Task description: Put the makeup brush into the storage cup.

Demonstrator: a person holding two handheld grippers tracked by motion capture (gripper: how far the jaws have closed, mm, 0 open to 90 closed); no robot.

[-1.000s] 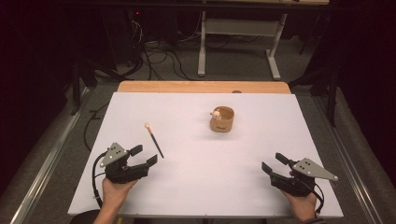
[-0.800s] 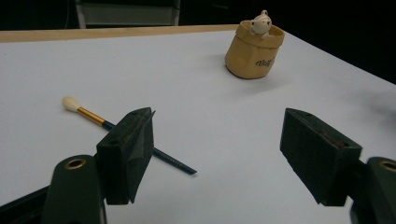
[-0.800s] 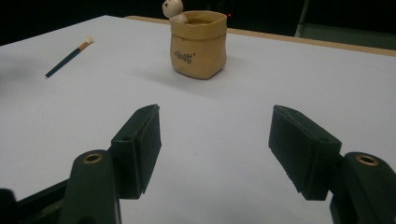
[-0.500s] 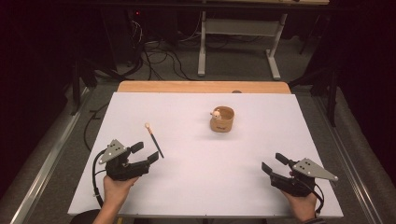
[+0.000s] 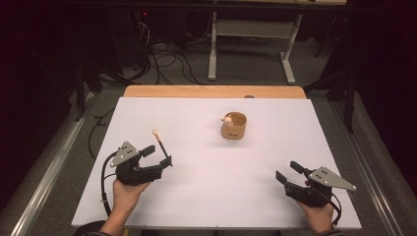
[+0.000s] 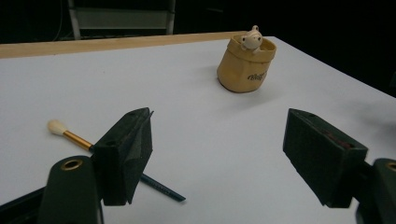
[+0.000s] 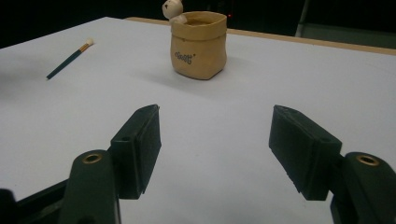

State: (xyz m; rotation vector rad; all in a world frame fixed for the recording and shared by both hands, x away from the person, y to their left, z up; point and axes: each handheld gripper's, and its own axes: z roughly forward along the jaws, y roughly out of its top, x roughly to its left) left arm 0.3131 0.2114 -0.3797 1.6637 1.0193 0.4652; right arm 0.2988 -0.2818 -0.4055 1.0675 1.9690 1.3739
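Observation:
A thin brush [image 5: 160, 141] with a cream tip, gold ferrule and dark handle lies on the white table top [image 5: 206, 196] at the left. My left gripper [image 5: 159, 154] stands open right at the handle's near end. In the left gripper view the brush [image 6: 77, 139] runs behind the left jaw and its end comes out on the table between the jaws, which do not press on it. A tan bag-shaped cup [image 5: 234, 126] with a small pale figure on its rim stands mid-table. My right gripper [image 5: 289, 171] rests open near the front right, with nothing between its jaws [image 7: 217, 154].
A wooden strip [image 5: 211, 91] runs along the table's far edge. Beyond it are a dark floor with cables and a white desk frame [image 5: 251, 44]. Metal rails flank the table. White surface stretches between the cup [image 7: 198, 44] and both grippers.
My left gripper has edged a little forward, toward the brush's handle end. The right gripper, the cup and the brush have stayed where they were.

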